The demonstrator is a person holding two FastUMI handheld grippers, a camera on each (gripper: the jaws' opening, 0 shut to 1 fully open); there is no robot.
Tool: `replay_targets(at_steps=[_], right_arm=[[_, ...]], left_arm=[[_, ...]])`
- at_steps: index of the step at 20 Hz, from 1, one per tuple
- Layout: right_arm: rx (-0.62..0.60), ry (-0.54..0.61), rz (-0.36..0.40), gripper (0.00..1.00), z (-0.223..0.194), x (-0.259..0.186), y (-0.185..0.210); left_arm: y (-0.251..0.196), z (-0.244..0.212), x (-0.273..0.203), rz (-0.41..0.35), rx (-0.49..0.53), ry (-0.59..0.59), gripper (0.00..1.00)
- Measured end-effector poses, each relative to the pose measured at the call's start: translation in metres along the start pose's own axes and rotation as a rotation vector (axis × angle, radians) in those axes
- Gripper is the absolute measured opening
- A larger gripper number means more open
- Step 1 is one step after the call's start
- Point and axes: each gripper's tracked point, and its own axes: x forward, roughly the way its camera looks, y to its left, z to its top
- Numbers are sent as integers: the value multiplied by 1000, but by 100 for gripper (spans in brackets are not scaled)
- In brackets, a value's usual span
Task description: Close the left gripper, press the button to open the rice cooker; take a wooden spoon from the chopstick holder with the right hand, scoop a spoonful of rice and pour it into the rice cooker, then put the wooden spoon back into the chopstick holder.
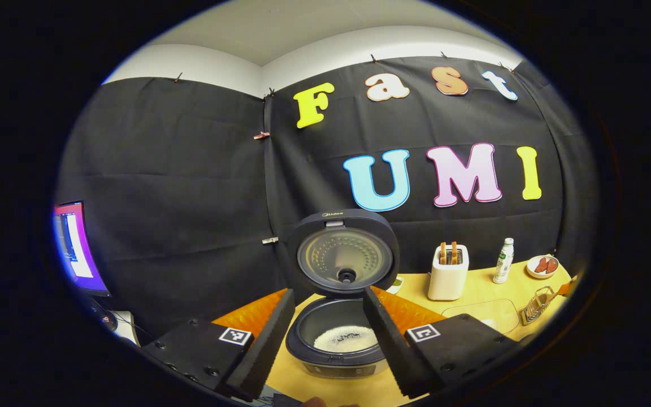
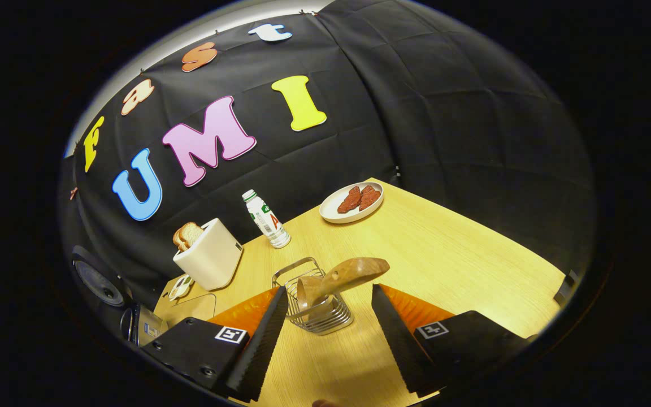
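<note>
The dark rice cooker (image 1: pixel 341 221) stands open, its lid upright, with white rice (image 1: pixel 346 338) in the pot. My left gripper (image 1: pixel 329 293) is open, hovering just before the cooker with the pot seen between its fingers. In the right gripper view a wire chopstick holder (image 2: pixel 325 321) stands on the wooden table, and a wooden spoon (image 2: pixel 354 272) leans in it, bowl end up and tilted right. My right gripper (image 2: pixel 330 289) is open, just short of the holder, with nothing between its fingers. The same holder (image 1: pixel 537 305) appears far right in the left gripper view.
A white toaster (image 2: pixel 209 260) with bread, a small bottle (image 2: pixel 266 220) and a plate (image 2: pixel 341 213) with red slices stand along the back of the table (image 2: pixel 461 265). A thin transparent mat (image 2: pixel 192 308) lies near the toaster. A monitor (image 1: pixel 74 249) glows at the far left.
</note>
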Motion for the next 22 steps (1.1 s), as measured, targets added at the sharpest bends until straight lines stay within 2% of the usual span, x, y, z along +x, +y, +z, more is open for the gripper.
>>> replay_targets(at_steps=[5,6,9,12,13,14,16,18,19,20,22], right_arm=[[12,-13,40,92,8,18,8],[10,-8,50,86,9,21,10],[32,6,64,81,6,30,14],[22,-1,27,77,6,40,8],[17,-15,6,67,11,40,3],[12,-20,-5,49,14,36,1],[17,-13,0,49,12,39,2],[5,0,2,31,12,30,3],[-3,-2,4,31,13,33,8],[-21,2,16,25,12,31,15],[-51,4,43,20,10,29,28]], left_arm=[[-4,-5,-18,15,9,27,85],[-2,-8,-21,20,5,35,85],[0,-20,-26,33,-7,72,85],[4,-24,-29,42,-4,85,85],[5,-24,-30,43,-1,85,85],[5,-25,-31,43,1,85,85],[5,-28,-31,41,2,91,85],[3,-31,-32,35,-2,99,85],[1,-32,-32,31,-2,99,85],[-1,-32,-31,27,-2,98,85],[0,-30,-33,22,3,88,85]])
